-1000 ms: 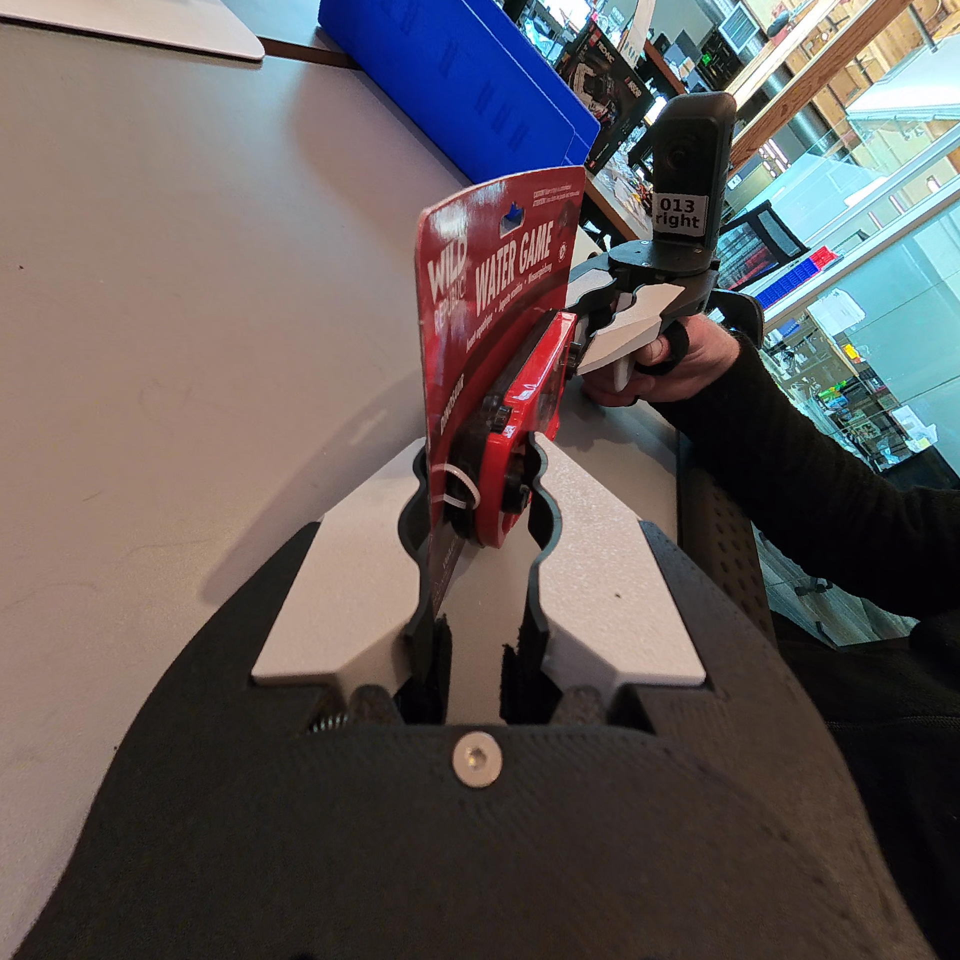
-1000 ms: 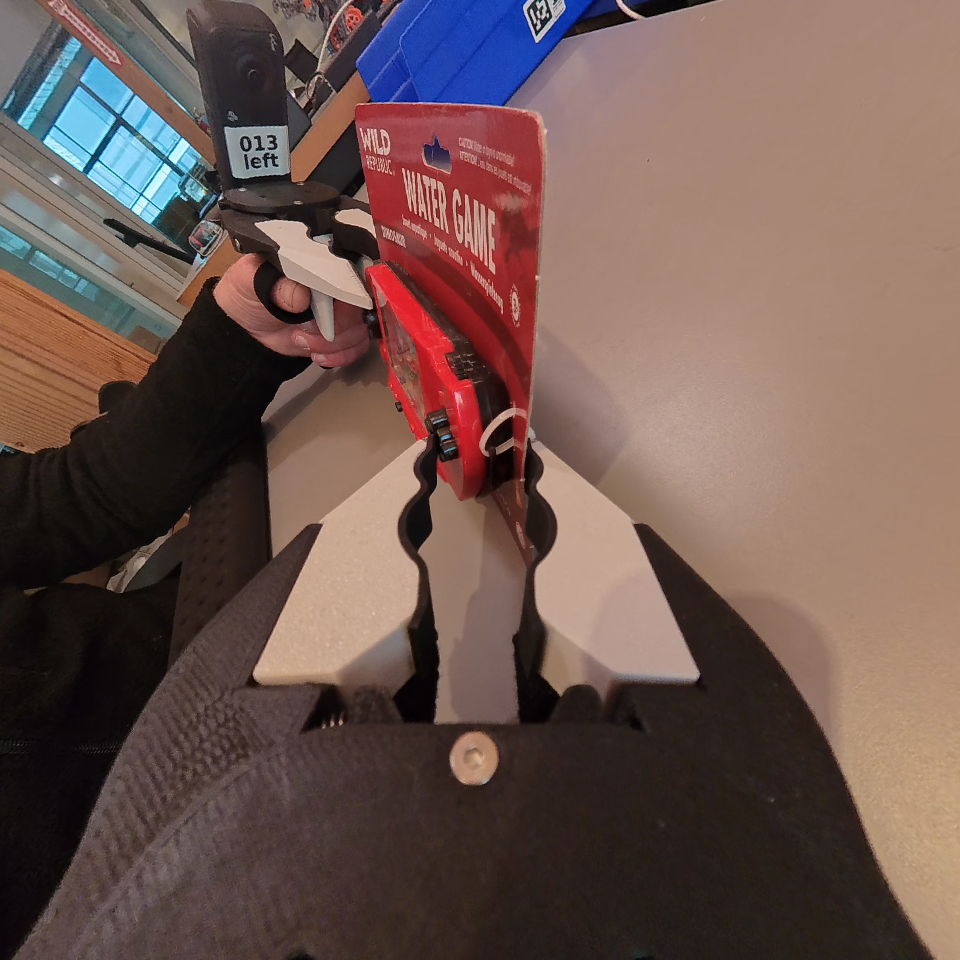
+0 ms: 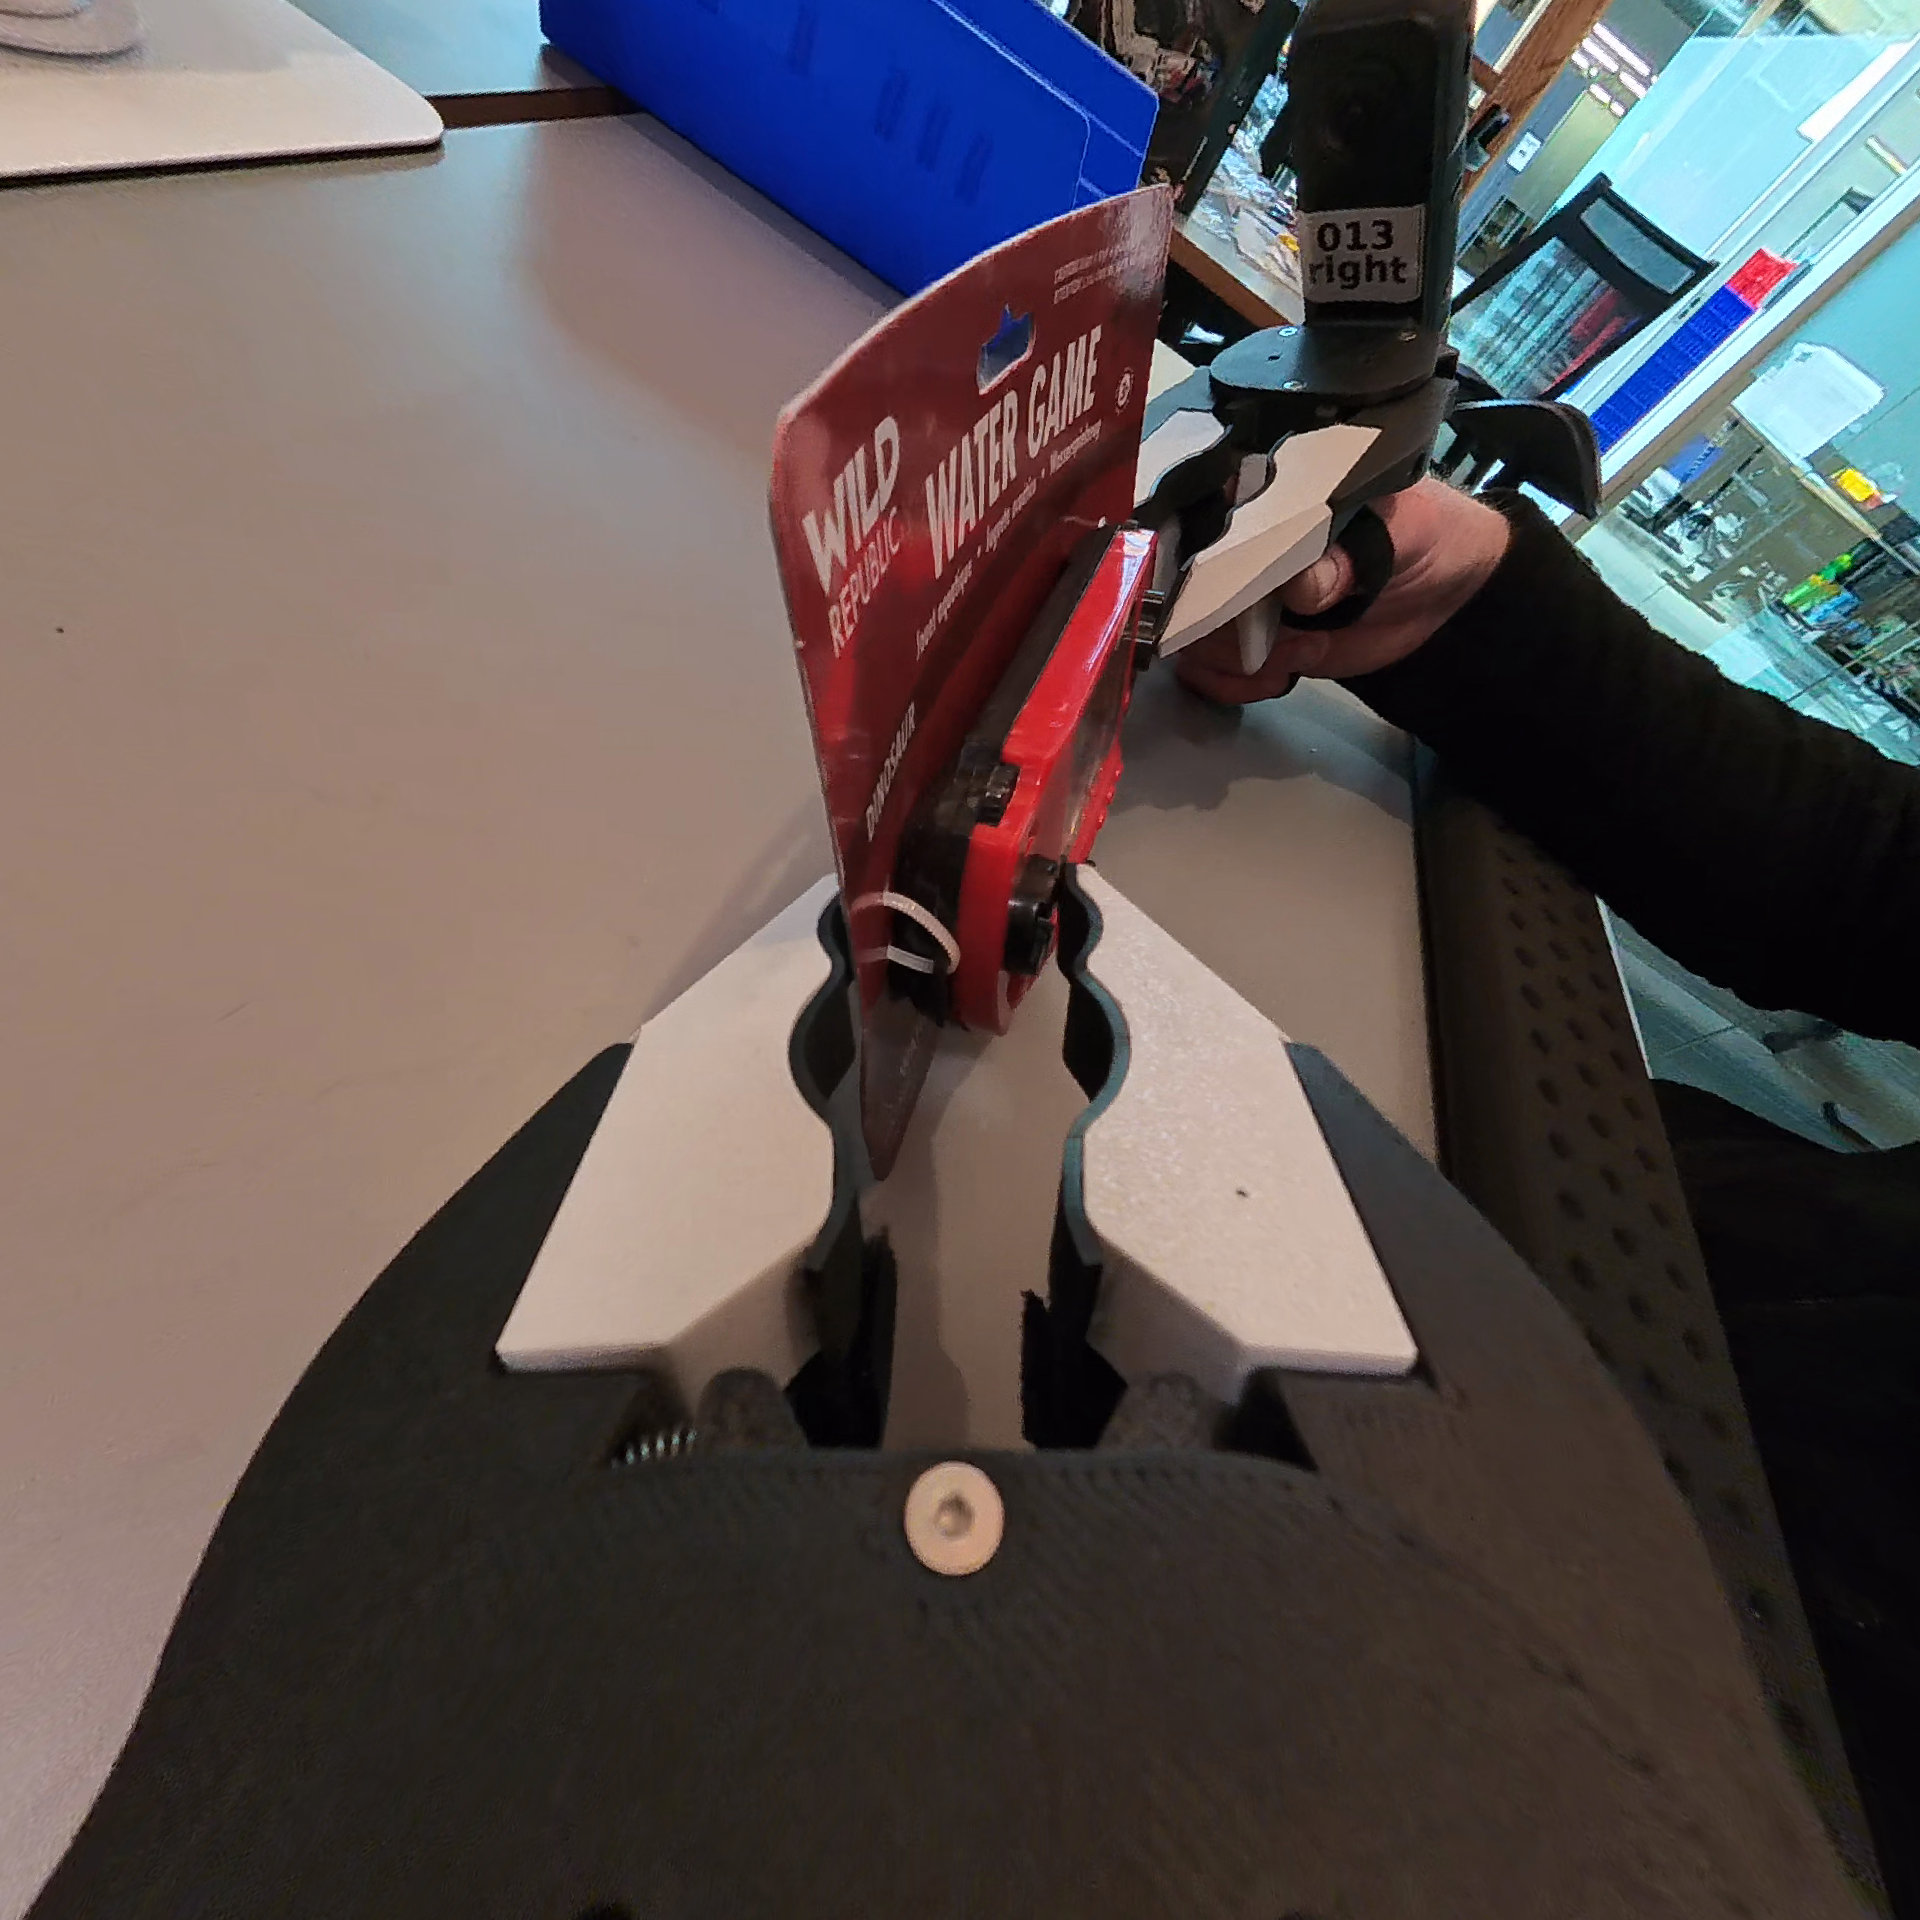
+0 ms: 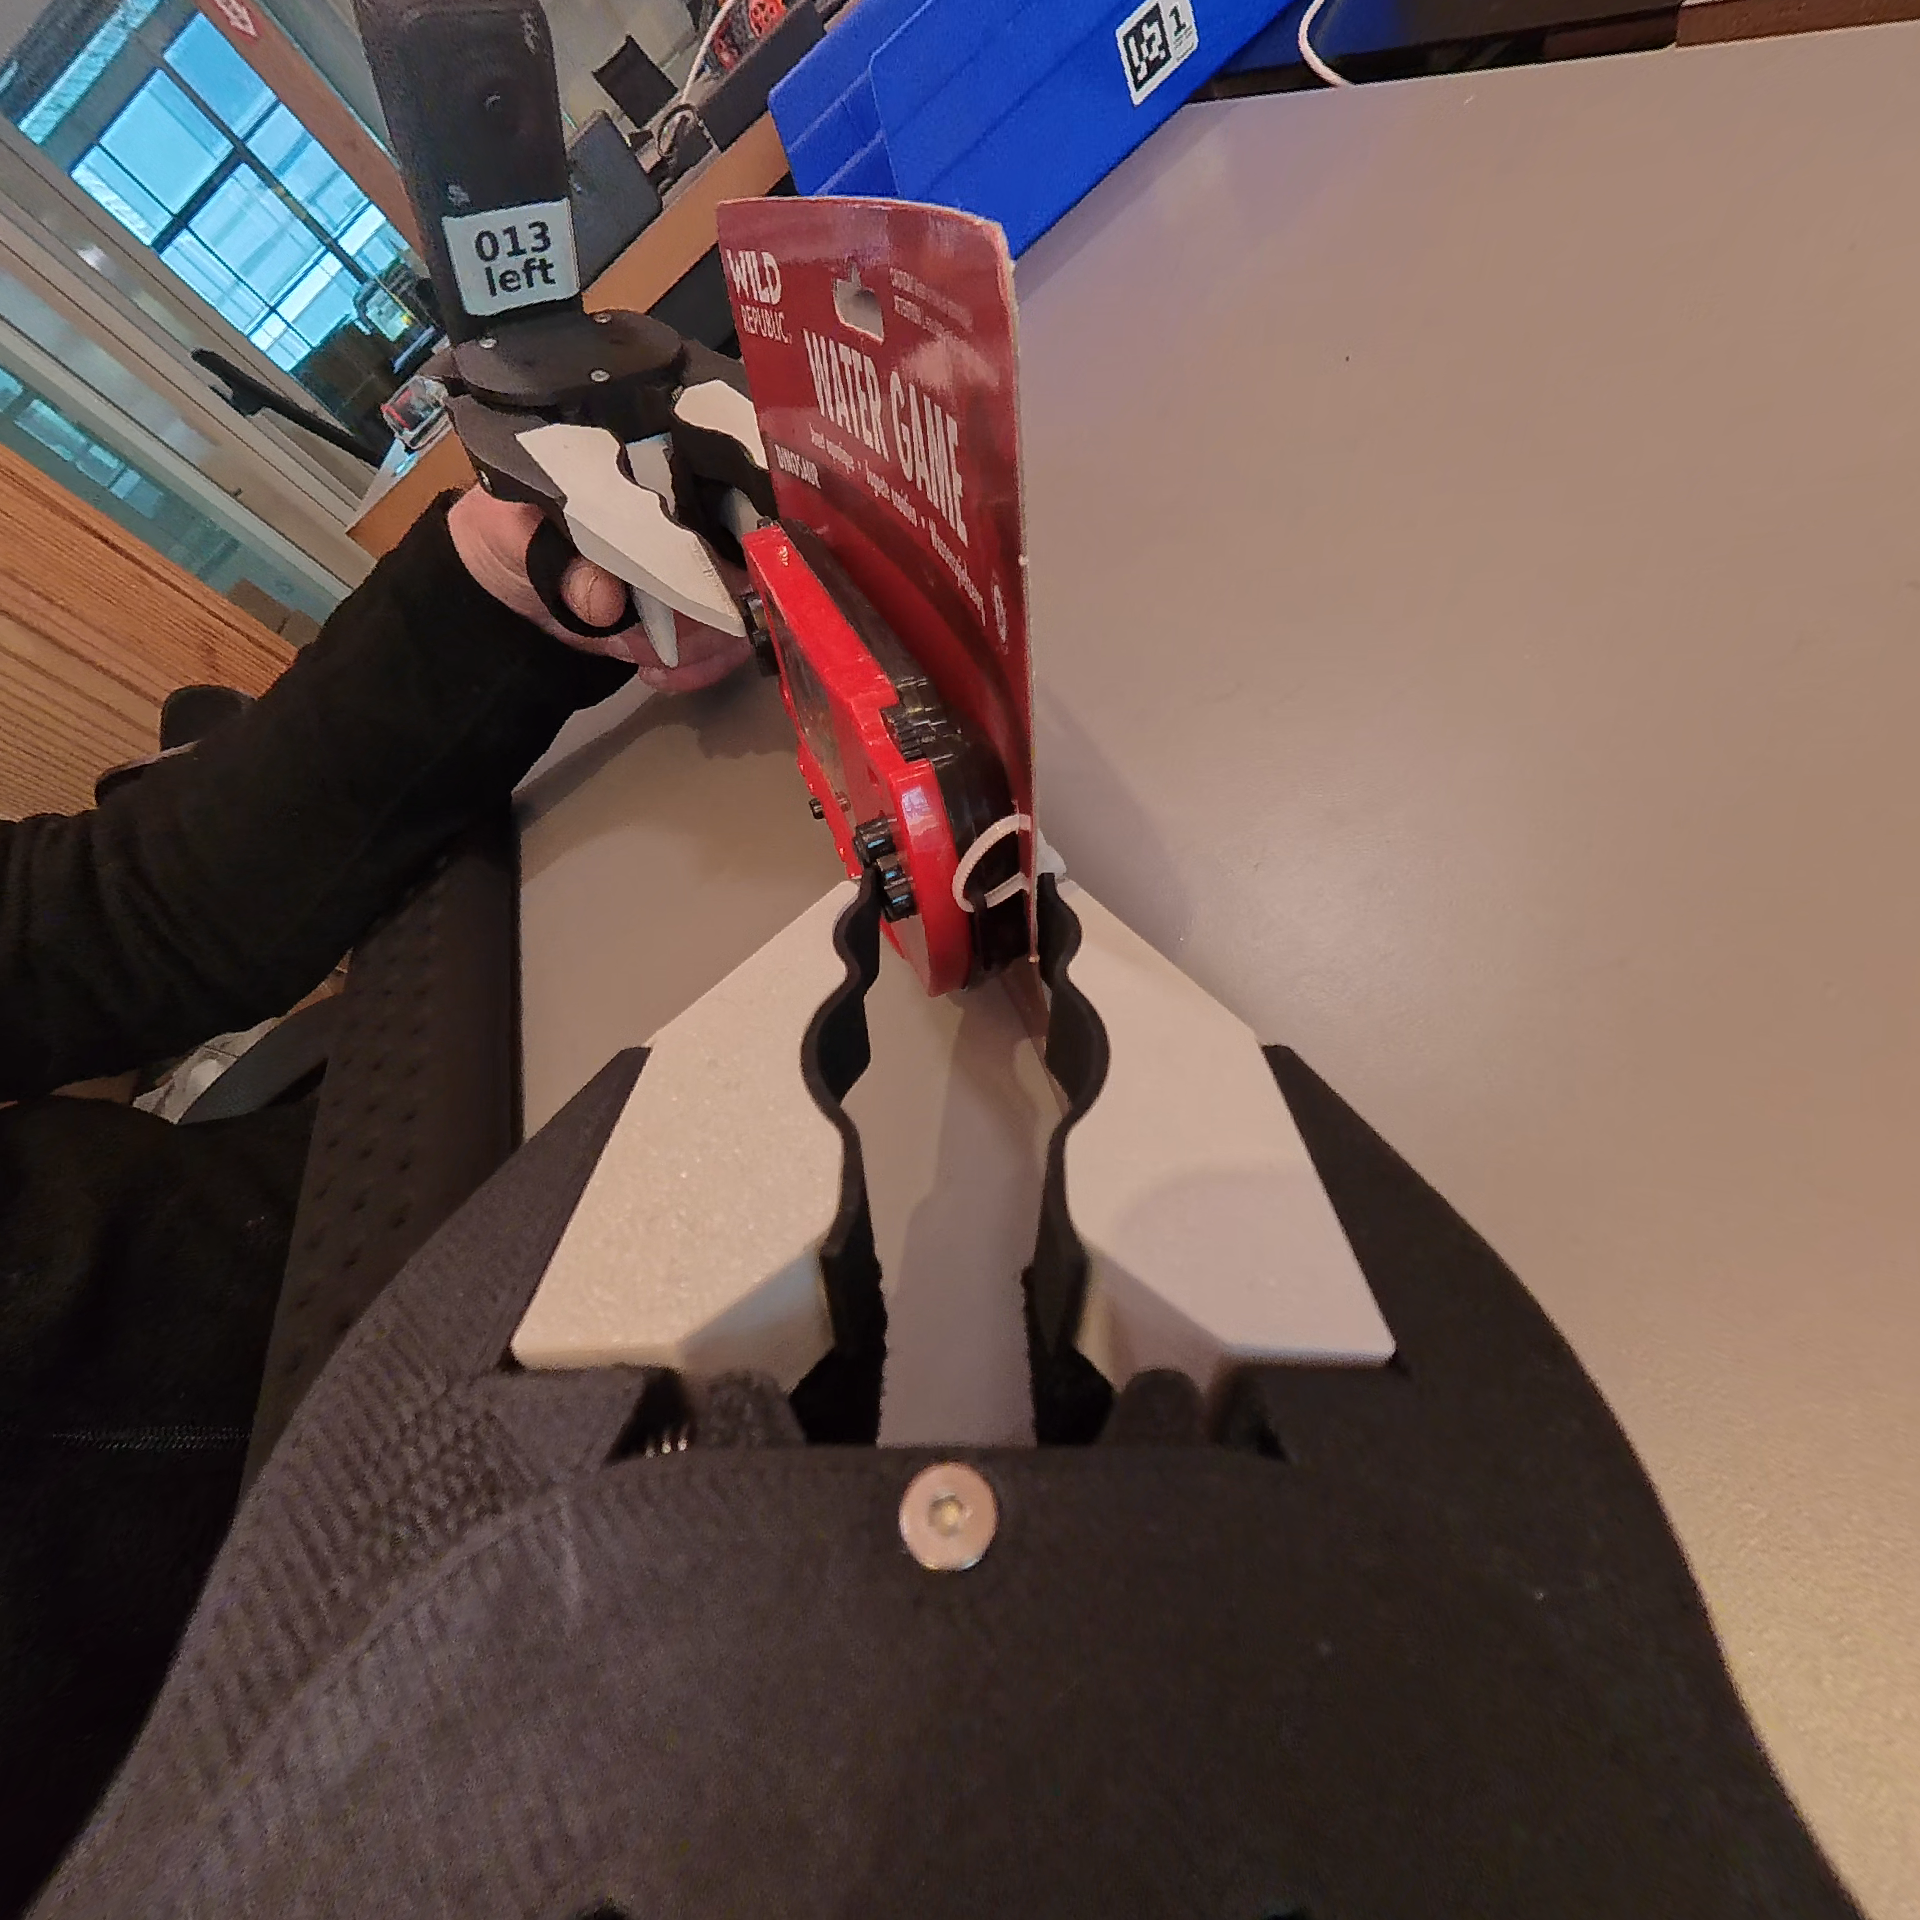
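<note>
One toy pack between my two grippers: a red plastic handheld game (image 3: 1049, 790) zip-tied to a red printed backing card (image 3: 966, 540). I'm holding it on edge above the grey tabletop (image 3: 364, 623), card roughly upright and bowed a little at the top, long axis running from one gripper across to the other.

My left gripper (image 3: 951, 935) is clamping one end. The fingertips are closing on the card edge and the game's corner, right at a white zip tie (image 3: 914, 945). Jaws are held partly apart by the pack's thickness, not wide.

My right gripper (image 4: 956, 914) is doing the same at the opposite end, pinching card plus game body by a second white zip tie (image 4: 987, 868). Black knobs on the game's side are sitting against the inner fingertip.

Each wrist view is showing the other gripper at the pack's far end, with a hand in a black sleeve (image 3: 1662, 748) on its grip.

Containers: blue plastic bins (image 4: 987, 114) are sitting at the far table edge, at least two side by side in the right view. I can't tell what's in them.

Count: two grippers, one game, one card, two zip ties visible. A light grey flat pad (image 3: 208, 114) is lying at the far left corner.
</note>
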